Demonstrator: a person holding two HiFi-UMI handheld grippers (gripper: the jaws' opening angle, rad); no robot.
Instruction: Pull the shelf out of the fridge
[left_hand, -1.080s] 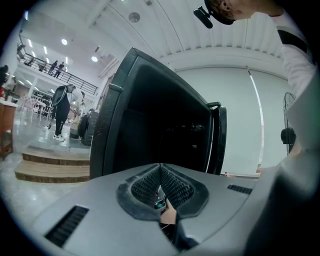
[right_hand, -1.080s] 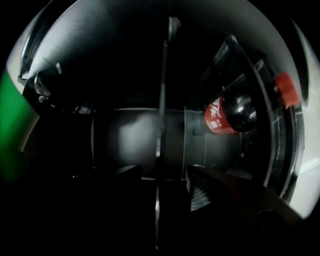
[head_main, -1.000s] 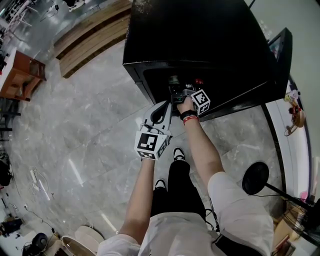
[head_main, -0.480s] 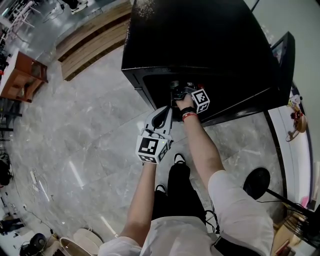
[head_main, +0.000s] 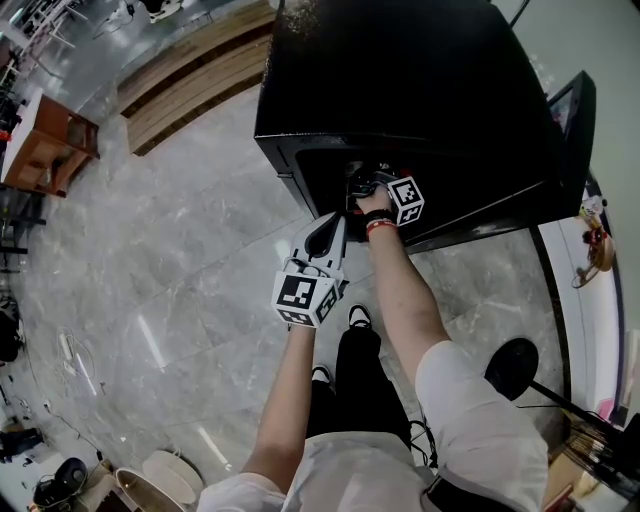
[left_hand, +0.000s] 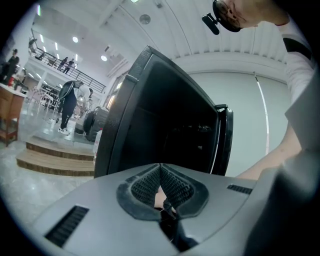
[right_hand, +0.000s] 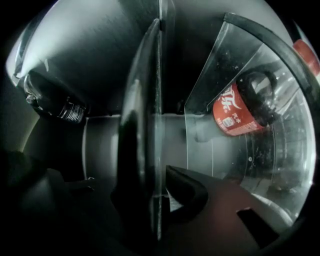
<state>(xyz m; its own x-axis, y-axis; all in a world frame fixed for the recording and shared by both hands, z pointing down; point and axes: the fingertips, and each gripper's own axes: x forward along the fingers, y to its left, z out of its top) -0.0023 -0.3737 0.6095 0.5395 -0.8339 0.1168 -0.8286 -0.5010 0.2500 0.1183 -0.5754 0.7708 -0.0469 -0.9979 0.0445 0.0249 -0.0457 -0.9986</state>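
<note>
The left gripper (head_main: 327, 224) hangs outside the fridge (head_main: 400, 70), just short of its opening at 12 o'clock. Its pads are pressed together on nothing, as the left gripper view (left_hand: 160, 172) shows. The right gripper (head_main: 358, 186) reaches into the dark opening. Only its own view shows the shelf (right_hand: 156, 100): a clear glass pane seen edge-on, its front edge between the jaws of the gripper (right_hand: 157, 202). The jaws are closing, with the pads at the glass. The shelf sits inside the fridge. On one side of the pane a cola bottle (right_hand: 235, 110) with a red label lies at 2 o'clock. On the other side a dark bottle (right_hand: 60, 106) lies at 9 o'clock.

The door (head_main: 565, 120) stands open at 2 o'clock. Grey marble floor (head_main: 180, 270) spreads bare from 7 to 10 o'clock, and wooden steps (head_main: 190, 75) lie at 11. The left gripper view alone shows people standing far off beyond those steps.
</note>
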